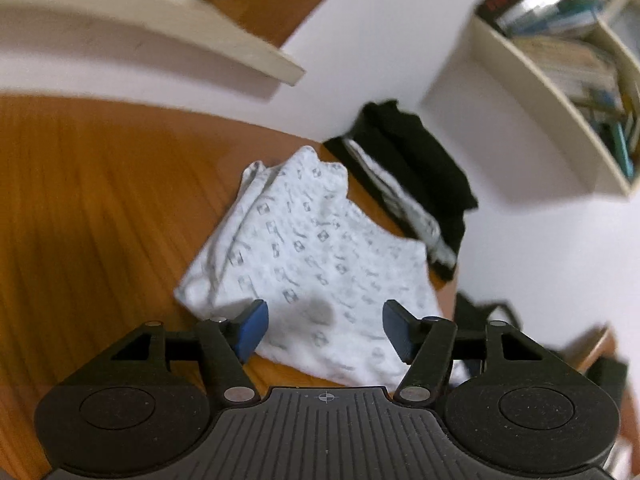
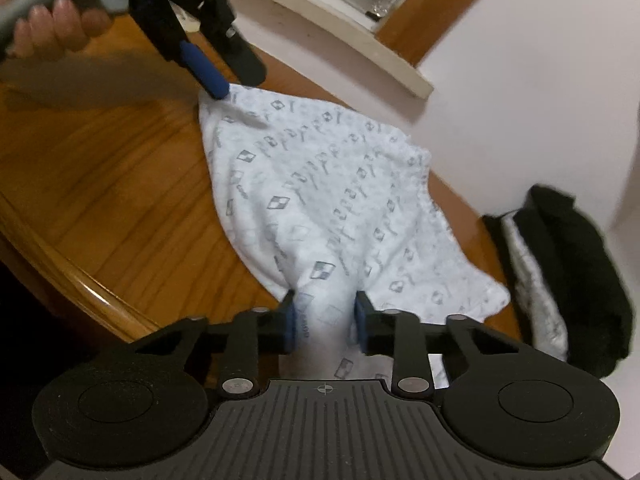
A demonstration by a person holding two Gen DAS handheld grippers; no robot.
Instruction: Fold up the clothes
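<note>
Right gripper [image 2: 325, 322] clenches the white garment's [image 2: 332, 184] near edge; left gripper [image 1: 325, 330] fingers released, bare table [image 1: 100, 200] leftward.

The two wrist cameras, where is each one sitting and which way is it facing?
Left wrist: sits behind the open left gripper, looking down over the white patterned garment on the wooden table; only its own fingers show.
Right wrist: sits behind the right gripper, shut on the garment's near edge, facing the left gripper across the cloth; a hand shows holding it.
Shared: the garment, the table, and the black clothes pile.
</note>
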